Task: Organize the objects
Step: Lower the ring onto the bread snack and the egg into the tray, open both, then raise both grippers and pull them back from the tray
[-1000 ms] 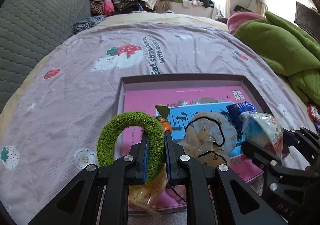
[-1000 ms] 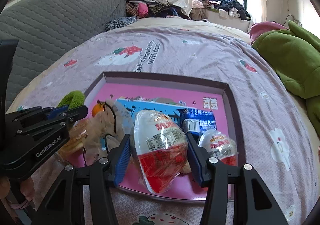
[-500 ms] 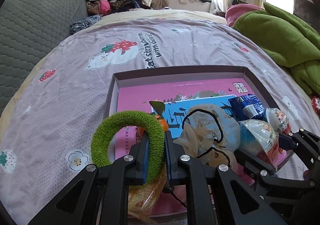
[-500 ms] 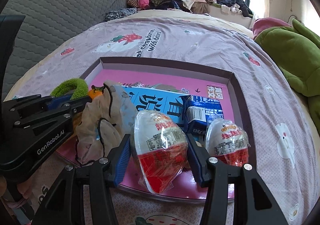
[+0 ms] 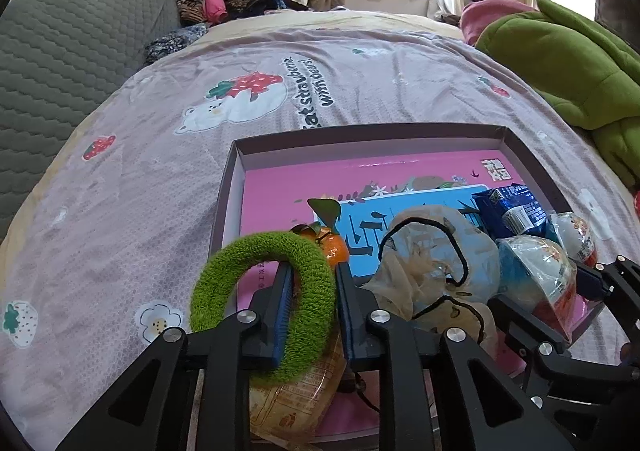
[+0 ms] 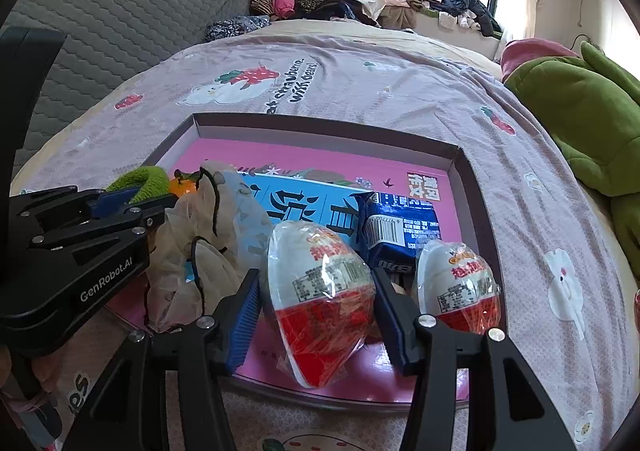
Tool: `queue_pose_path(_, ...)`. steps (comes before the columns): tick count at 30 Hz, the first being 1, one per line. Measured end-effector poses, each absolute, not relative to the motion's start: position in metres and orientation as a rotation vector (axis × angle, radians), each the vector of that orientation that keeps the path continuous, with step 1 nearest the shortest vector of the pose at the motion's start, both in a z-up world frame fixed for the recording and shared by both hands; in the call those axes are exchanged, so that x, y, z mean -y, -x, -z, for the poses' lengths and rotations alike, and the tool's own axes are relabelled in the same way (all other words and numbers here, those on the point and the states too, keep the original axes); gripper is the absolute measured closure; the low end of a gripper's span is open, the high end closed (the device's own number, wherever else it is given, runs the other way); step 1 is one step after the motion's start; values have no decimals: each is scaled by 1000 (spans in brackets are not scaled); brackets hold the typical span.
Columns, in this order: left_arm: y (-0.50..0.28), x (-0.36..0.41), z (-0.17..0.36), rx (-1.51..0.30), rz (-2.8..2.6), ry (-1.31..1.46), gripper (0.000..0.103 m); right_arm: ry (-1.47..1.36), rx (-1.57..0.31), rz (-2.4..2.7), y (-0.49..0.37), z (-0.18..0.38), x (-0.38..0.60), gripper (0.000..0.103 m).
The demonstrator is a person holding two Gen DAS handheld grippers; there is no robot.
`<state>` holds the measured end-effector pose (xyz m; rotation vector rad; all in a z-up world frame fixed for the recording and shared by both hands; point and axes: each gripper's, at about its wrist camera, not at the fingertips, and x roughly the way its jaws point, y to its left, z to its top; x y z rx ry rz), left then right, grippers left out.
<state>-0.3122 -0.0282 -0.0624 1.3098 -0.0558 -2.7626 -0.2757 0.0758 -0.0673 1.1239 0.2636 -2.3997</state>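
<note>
Bed (image 5: 360, 63) w/ strawberry-print cover carries a shallow tray (image 5: 230, 187), pink printed floor, already holding several things. Both grippers sit at its near edge.

Change: compared w/ half a sec ago, the left gripper (image 5: 310, 291) has just been opening; its fingers, then pinched tight on the green hair band (image 5: 264, 275), now stand slightly apart w/ a visible gap on the right side of the band. The band is between them, leaning on the left finger, its loop standing up over the tray's near-left corner. Judged: this is the release step, so the band is about to be left in the tray, above a yellowish snack packet (image 5: 296, 391) and beside a small orange (image 5: 332, 247).

Right gripper (image 6: 316, 307): fingers clamped on a wrapped toy egg (image 6: 320, 299), red half down, held over the tray's near edge; no change vs. earlier frames. Judged: next item to set down.

Smaller items in tray: crumpled gauze pouch w/ black cord (image 6: 208, 235) at centre, blue packet (image 6: 396, 231) behind the egg, a second egg (image 6: 456, 287) lying just right of the right finger, touching the tray floor.
</note>
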Motion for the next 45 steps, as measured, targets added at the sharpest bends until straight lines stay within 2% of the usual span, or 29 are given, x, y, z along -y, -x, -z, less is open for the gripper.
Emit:
queue_pose_path(6, 310, 26, 62, 63, 2753, -1327, 73, -1130, -269, 2394, 275, 67, -77, 49)
queue_pose_path(9, 309, 28, 61, 50, 2757, -1339, 56, -1133, -276, 2392, 274, 65, -77, 49)
queue_pose_path(10, 308, 28, 61, 45, 2754, -1348, 53, -1132, -277, 2393, 273, 65, -78, 49)
queue_pose_path(27, 282, 24, 37, 46, 2759, -1324, 40, -1086, -196, 2426, 258, 27, -95, 46)
queue_pose_path(31, 272, 23, 21, 27, 2775, -1295, 30, -1072, -182, 2436, 252, 17, -99, 46)
queue_pose_path(39, 252, 22, -6, 5, 2780, -1246, 29, -1042, -157, 2446, 241, -5, -106, 46)
queue_pose_path(45, 238, 24, -25, -11, 2777, -1213, 29, -1021, -141, 2452, 231, -22, -111, 40)
